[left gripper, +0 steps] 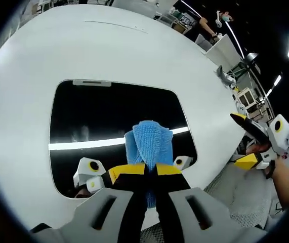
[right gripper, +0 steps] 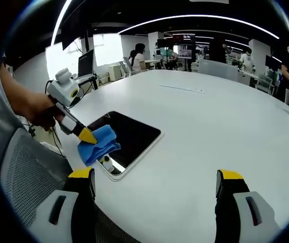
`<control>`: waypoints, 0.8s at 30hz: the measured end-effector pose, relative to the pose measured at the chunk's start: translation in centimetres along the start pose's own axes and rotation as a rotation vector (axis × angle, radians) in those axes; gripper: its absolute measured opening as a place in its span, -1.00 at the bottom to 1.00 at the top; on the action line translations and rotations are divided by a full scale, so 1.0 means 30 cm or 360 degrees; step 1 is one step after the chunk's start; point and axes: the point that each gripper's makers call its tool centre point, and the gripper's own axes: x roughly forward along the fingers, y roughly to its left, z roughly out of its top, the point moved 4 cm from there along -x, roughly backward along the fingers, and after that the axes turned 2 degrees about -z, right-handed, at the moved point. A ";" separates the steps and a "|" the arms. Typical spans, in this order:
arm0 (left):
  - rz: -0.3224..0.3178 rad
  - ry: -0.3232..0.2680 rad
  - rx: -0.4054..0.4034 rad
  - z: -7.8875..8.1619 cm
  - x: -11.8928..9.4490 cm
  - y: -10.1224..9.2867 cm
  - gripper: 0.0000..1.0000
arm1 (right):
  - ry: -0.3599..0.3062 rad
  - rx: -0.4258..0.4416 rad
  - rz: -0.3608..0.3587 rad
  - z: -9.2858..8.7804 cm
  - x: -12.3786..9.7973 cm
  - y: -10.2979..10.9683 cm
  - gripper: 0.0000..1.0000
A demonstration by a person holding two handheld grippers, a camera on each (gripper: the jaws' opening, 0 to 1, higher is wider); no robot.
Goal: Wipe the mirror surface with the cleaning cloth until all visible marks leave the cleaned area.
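1. The mirror (left gripper: 119,116) is seen lying flat on the white worktop (left gripper: 109,50), near the worktop's edge; in the right gripper view it sits at the left, and a ceiling light strip is reflected across its dark face.
2. The blue cleaning cloth (left gripper: 149,144) is held pinched in the left tongs (left gripper: 151,172), whose jaws are pressed together on it. The cloth is placed over the mirror's near part, by the edge closest to the person; from the pictures it cannot be told for certain whether it is pressed onto the glass or held just above it.
3. In the right gripper view, the left tongs (right gripper: 91,137) and the cloth (right gripper: 100,145) are seen at the mirror's (right gripper: 129,134) near corner, held by a hand (right gripper: 40,114).
4. The right tongs (right gripper: 157,185) are spread wide and hold nothing; they are kept over bare worktop (right gripper: 210,121), well apart from the mirror.
5. Progress is judged as early or mid-task: no marks can be made out on the dark glass, so what is already cleaned cannot be told. Most of the surface lies beyond the cloth and is presumed left to be wiped.
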 end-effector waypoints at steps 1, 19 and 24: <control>0.0002 -0.0002 -0.0002 0.001 -0.003 0.004 -0.96 | 0.0000 0.0000 0.0000 -0.001 0.000 0.000 0.97; 0.0033 -0.0020 -0.0011 0.012 -0.039 0.066 -0.96 | 0.0025 -0.0005 0.0020 -0.009 0.009 0.006 0.97; 0.0038 -0.0008 -0.0009 0.016 -0.033 0.059 -0.96 | 0.0020 -0.0004 0.0015 -0.005 0.008 0.005 0.97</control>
